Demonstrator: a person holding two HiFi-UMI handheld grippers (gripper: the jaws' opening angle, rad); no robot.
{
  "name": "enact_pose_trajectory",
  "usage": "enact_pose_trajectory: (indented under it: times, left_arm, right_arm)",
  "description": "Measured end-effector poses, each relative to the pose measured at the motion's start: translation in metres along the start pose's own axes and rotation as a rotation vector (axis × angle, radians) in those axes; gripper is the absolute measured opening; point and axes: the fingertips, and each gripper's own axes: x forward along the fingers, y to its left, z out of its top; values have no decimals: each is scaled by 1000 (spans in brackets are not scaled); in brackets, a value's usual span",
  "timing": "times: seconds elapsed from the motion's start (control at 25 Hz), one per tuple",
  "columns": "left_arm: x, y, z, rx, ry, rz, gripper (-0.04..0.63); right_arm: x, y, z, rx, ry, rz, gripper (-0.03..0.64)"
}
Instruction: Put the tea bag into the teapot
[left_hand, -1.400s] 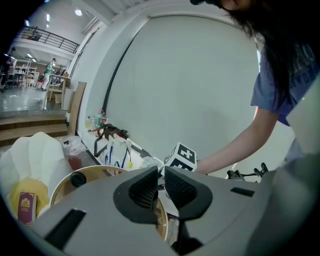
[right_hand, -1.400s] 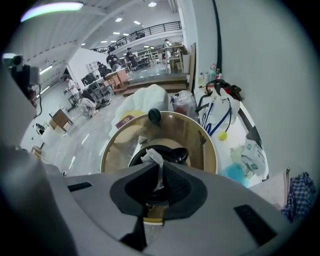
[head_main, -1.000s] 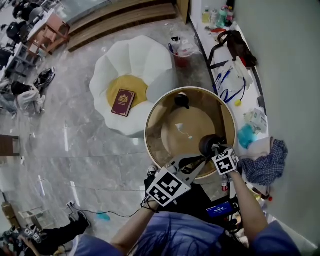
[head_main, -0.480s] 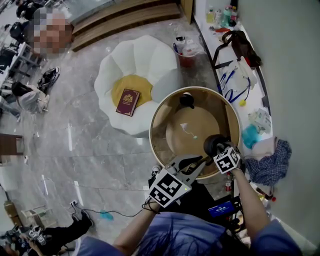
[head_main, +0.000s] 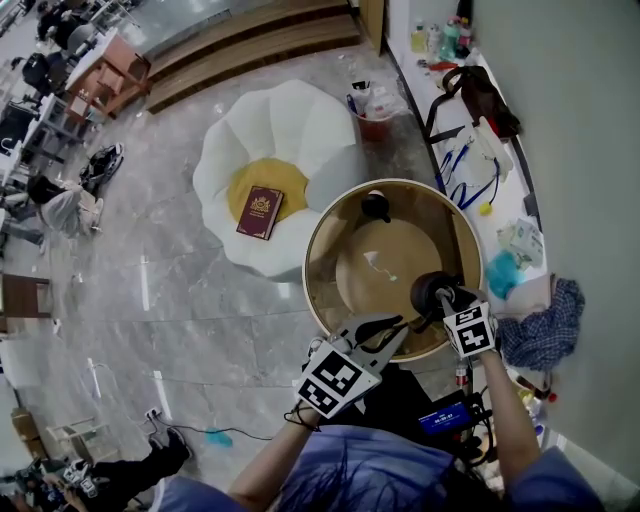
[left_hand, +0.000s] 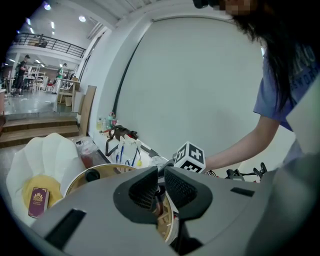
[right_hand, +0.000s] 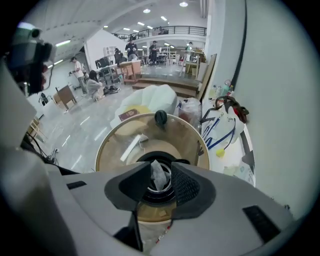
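The dark teapot (head_main: 430, 292) stands lidless at the near right of the round wooden tray table (head_main: 330, 262). My right gripper (head_main: 447, 303) hovers right over it. In the right gripper view the white tea bag (right_hand: 157, 174) hangs between the opening jaws of my right gripper (right_hand: 161, 168), just above the pot's mouth (right_hand: 159, 192). The bag leans on the left pad, and the right pad stands off it. My left gripper (head_main: 392, 326) waits at the tray's near edge, and in its own view its jaws (left_hand: 161, 172) are shut with nothing in them.
The teapot's black lid (head_main: 375, 205) lies at the tray's far side, with a white wrapper (head_main: 377, 262) near the middle. A white petal-shaped seat (head_main: 300, 130) with a red book (head_main: 260, 212) stands to the left. A cluttered counter (head_main: 500, 200) and a blue cloth (head_main: 543, 332) are on the right.
The head view has shifted a little. My right gripper has stayed over the teapot and drifted slightly toward me. The left gripper keeps its place at the tray's near edge.
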Motion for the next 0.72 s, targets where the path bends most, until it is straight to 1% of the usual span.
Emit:
enact_pose_trajectory:
  times: [0.2, 0.36, 0.52, 0.72]
  left_arm:
    - [-5, -4, 1, 2, 0, 13, 38]
    - [-10, -10, 4, 8, 0, 29, 38]
    - [-20, -13, 4, 5, -6, 66, 38]
    - [-33, -15, 3, -19, -22, 118, 38]
  right_arm:
    - [-47, -5, 32, 70, -148, 13, 120]
    - [-87, -3, 57, 128, -268, 42, 91]
    - [-122, 13, 73, 147, -359, 88, 77]
    - [-151, 36, 89, 150, -437, 126, 58]
